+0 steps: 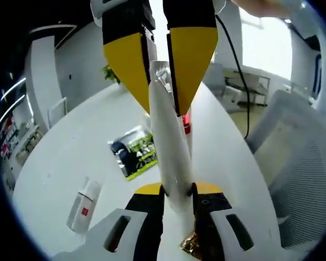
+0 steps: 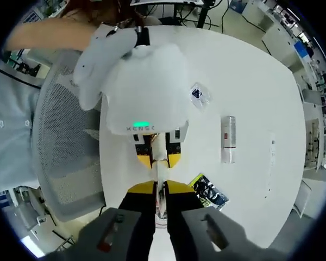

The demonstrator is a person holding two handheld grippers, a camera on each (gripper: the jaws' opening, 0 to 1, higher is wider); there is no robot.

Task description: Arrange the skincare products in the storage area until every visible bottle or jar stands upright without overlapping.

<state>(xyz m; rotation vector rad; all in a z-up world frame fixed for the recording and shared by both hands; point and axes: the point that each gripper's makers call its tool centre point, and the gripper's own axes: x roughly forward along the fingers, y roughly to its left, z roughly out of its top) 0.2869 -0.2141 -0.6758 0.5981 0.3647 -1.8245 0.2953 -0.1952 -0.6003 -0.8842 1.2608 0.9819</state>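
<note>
Both grippers have hold of one long white tube above the round white table. In the left gripper view, the left gripper has its yellow-tipped jaws closed on the tube's near end, and the right gripper comes in from the top with its jaws pinched on the far, crimped end. The right gripper view shows the same from the other side: the right gripper clamps its end of the tube, and the left gripper grips the other end under its white housing.

The tube is held in the air over the table, lying along the line between the two grippers rather than standing.

On the table beside the tube lies a flat green-and-dark sachet. Farther from the tube, a white bottle with a red label lies on its side. A small clear packet lies beyond the bottle. A mesh chair stands at the table's edge.
</note>
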